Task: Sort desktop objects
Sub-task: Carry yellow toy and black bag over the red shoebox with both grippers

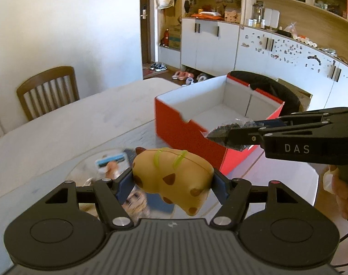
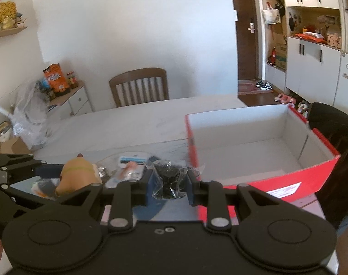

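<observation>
Left wrist view: left gripper (image 1: 172, 178) clamps spotted toy (image 1: 174, 180); right gripper (image 2: 169, 183) clamps black packet (image 2: 170, 181). Red box (image 2: 309, 176) ahead apparently empty; blurred items (image 2: 130, 167) remain on surface (image 2: 128, 119) beyond grippers. Sorting early.

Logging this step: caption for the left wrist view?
Left tongs grip spotted toy; right tongs carry bag toward red box.

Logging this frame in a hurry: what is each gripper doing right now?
Left gripper: shut on the spotted tan toy.
Right gripper: shut on the clear bag of black bits.
</observation>
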